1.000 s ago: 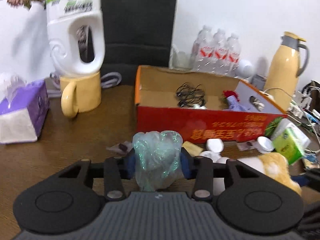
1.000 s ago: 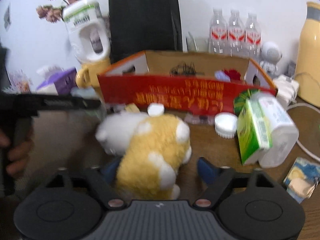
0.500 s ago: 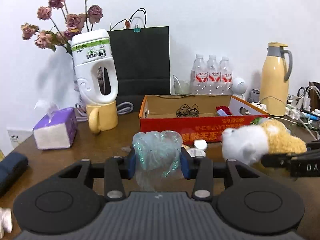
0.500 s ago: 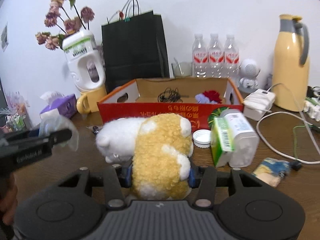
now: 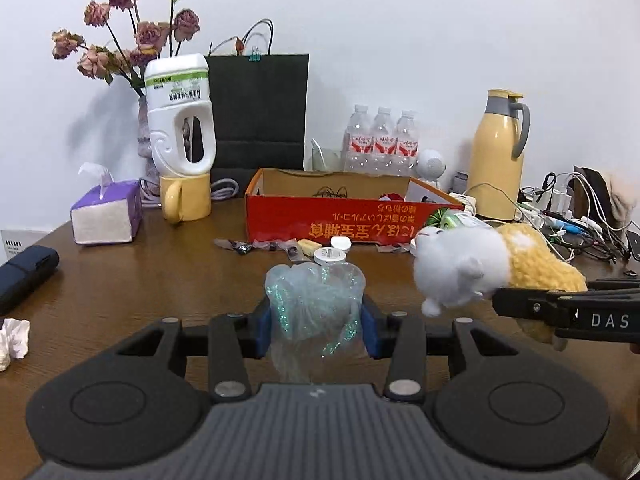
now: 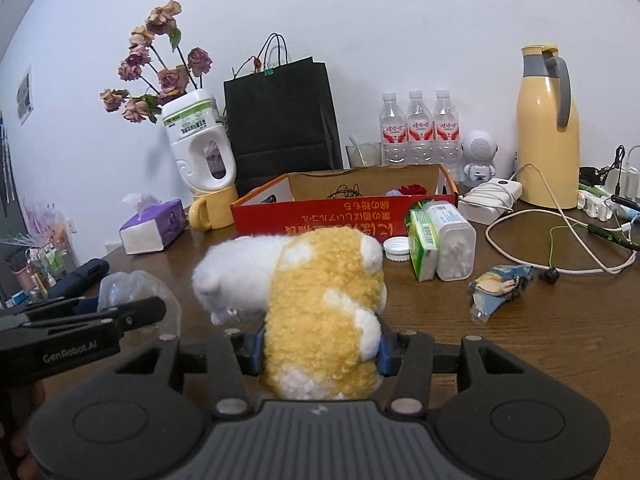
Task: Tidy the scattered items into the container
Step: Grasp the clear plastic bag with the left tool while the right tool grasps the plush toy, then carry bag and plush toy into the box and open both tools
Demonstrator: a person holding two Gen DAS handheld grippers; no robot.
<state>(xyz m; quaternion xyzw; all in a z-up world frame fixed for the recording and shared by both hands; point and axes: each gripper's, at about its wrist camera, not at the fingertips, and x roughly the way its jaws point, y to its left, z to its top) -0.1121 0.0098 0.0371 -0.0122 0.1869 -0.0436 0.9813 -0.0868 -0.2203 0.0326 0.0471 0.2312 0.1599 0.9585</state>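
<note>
Grippers, two, pinch one bag [image 5: 316, 304], one plush [image 6: 320, 312].

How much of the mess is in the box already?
A little. The red box already holds a black cable and a red flower. In hand: the left gripper holds a crumpled plastic bag, the right gripper a plush toy. Left: bottle caps, a cotton swab box, wrappers.
</note>
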